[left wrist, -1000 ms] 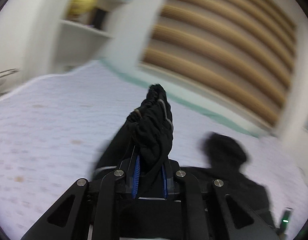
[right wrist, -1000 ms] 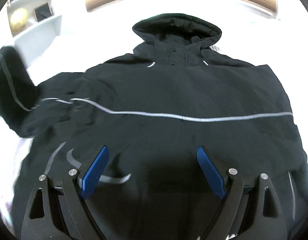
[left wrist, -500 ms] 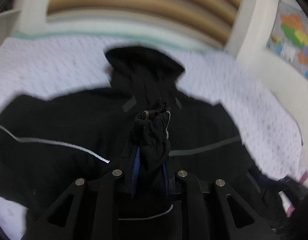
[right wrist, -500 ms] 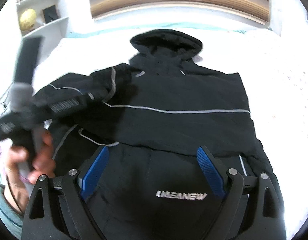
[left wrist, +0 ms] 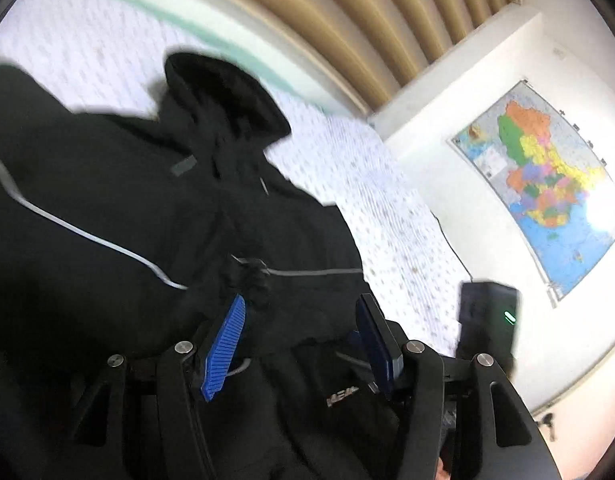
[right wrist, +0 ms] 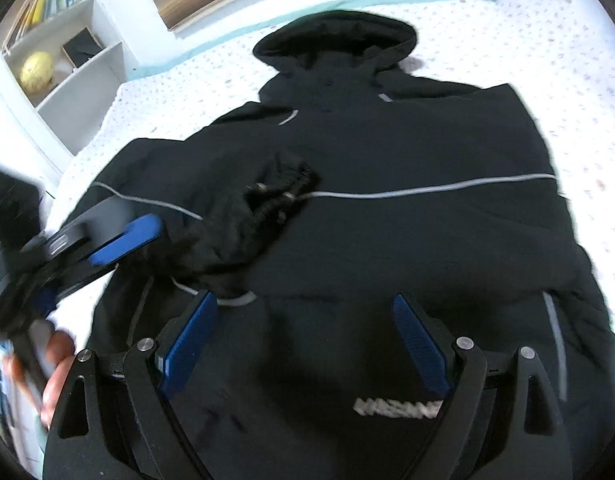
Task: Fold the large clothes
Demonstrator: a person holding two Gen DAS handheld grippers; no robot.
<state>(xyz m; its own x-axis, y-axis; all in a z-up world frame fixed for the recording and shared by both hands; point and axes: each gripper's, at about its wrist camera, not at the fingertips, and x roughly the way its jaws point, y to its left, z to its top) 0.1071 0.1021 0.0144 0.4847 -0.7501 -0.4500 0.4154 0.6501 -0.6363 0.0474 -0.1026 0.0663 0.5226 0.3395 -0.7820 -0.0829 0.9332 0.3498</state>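
Left wrist view
Left gripper (left wrist: 303,324): hanging over the jacket with its blue pads spread apart, gripping nothing.
Jacket (left wrist: 107,200): a black hooded one, lying flat on the dotted white bedspread (left wrist: 387,220), hood (left wrist: 223,92) pointing toward the slatted headboard (left wrist: 347,20).
Sleeve cuff (left wrist: 249,276): lying folded across the chest, just beyond the pads.
Wall map (left wrist: 547,184): hanging on the right-hand wall.

Right wrist view
Right gripper (right wrist: 307,340): hovering wide open above the jacket's (right wrist: 427,240) lower front, near the white lettering (right wrist: 395,408).
Left gripper (right wrist: 119,236): showing at the left edge, blurred, pads apart beside the cuff (right wrist: 279,196).
Shelf (right wrist: 67,64): standing left of the bed, holding a yellow ball (right wrist: 36,71).
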